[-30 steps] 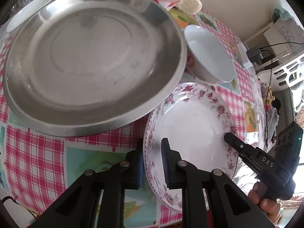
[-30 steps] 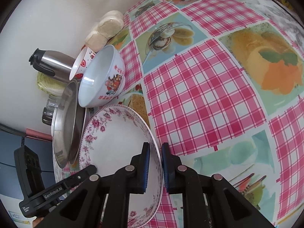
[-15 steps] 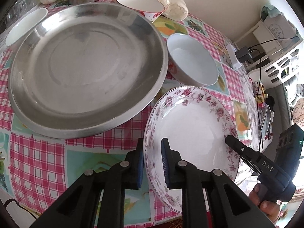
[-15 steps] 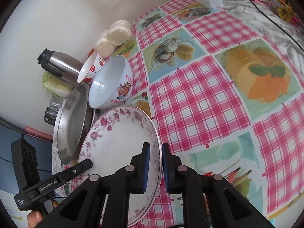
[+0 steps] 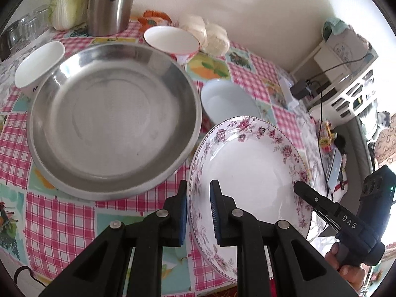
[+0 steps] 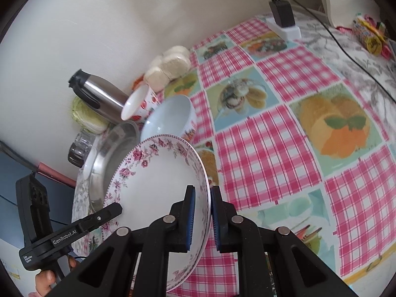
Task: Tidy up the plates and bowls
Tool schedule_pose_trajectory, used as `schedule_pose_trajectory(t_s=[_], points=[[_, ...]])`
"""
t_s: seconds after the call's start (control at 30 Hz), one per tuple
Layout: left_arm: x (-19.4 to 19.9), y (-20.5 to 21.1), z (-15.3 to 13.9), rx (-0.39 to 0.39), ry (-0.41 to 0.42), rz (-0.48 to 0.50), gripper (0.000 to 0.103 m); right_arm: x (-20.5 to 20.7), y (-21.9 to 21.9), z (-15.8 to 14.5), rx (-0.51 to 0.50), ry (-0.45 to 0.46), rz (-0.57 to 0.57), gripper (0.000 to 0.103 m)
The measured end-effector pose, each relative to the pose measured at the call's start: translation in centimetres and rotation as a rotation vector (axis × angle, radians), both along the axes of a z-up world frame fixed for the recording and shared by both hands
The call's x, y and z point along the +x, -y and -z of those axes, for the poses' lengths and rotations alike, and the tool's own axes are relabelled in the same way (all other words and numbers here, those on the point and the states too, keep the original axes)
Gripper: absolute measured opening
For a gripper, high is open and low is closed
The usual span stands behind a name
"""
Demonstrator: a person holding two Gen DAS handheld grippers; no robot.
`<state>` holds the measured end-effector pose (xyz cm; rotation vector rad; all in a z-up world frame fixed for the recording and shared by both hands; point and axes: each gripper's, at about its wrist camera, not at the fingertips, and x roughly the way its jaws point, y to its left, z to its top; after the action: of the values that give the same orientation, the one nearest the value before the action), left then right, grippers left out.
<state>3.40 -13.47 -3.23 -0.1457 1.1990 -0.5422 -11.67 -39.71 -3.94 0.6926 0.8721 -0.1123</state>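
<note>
A white plate with a pink floral rim (image 5: 250,170) (image 6: 158,180) hangs above the checked tablecloth, held from both sides. My left gripper (image 5: 198,212) is shut on its left rim, and my right gripper (image 6: 203,217) is shut on the opposite rim; the right gripper (image 5: 304,193) also shows at the plate's right edge in the left wrist view. A large steel plate (image 5: 111,118) (image 6: 109,158) lies on the table to the left. A white bowl with a printed side (image 5: 227,101) (image 6: 170,118) sits behind the floral plate. Two more bowls (image 5: 170,39) (image 5: 37,66) stand near the steel plate.
A steel kettle (image 5: 111,2) (image 6: 99,96), a cabbage (image 5: 66,0), glass jars (image 5: 19,29) and round buns (image 5: 212,34) (image 6: 170,64) line the wall. A power strip with a charger (image 6: 284,22) and its cable lie at the far right. A person's hand (image 5: 351,269) grips the right tool.
Both grippers have risen with the floral plate, lifting it off the table. The steel plate and the bowls look smaller and lower, and the kettle and cabbage have come into the left wrist view.
</note>
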Motion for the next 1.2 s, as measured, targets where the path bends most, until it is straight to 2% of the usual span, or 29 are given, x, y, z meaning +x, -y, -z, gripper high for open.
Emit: schedule_pose_trajectory(t_s=[0.1, 0.2, 0.37, 0.5, 0.7, 0.93, 1.2], points=[[0.6, -0.2, -0.7, -0.001, 0.008, -0.01, 0.018, 0.5, -0.2, -1.2, -0.007, 0.018, -0.006, 0.014], [1.5, -0.5, -1.7, -0.035, 0.012, -0.027, 0.018, 1.2, -0.3, -2.4, -0.009, 0.043, -0.01, 0.014], [2.9, -0.6, -4.0, -0.05, 0.066, -0.05, 0.018, 3.0, -0.4, -5.1, -0.02, 0.089, -0.013, 0.014], [4.7, -1.0, -6.0, -0.092, 0.097, -0.072, 0.018, 4.4, -0.6, -7.0, -0.029, 0.126, -0.021, 0.014], [6.8, -1.6, -7.9, -0.12, 0.143, -0.106, 0.018, 7.0, -0.9, -8.6, -0.042, 0.153, -0.032, 0.014], [9.2, -1.9, -8.5, -0.161, 0.15, -0.139, 0.018, 9.8, -1.1, -9.3, -0.046, 0.181, -0.054, 0.014], [11.6, -2.3, -6.8, -0.176, 0.11, -0.174, 0.018, 12.5, -1.0, -8.3, -0.047, 0.163, -0.06, 0.014]])
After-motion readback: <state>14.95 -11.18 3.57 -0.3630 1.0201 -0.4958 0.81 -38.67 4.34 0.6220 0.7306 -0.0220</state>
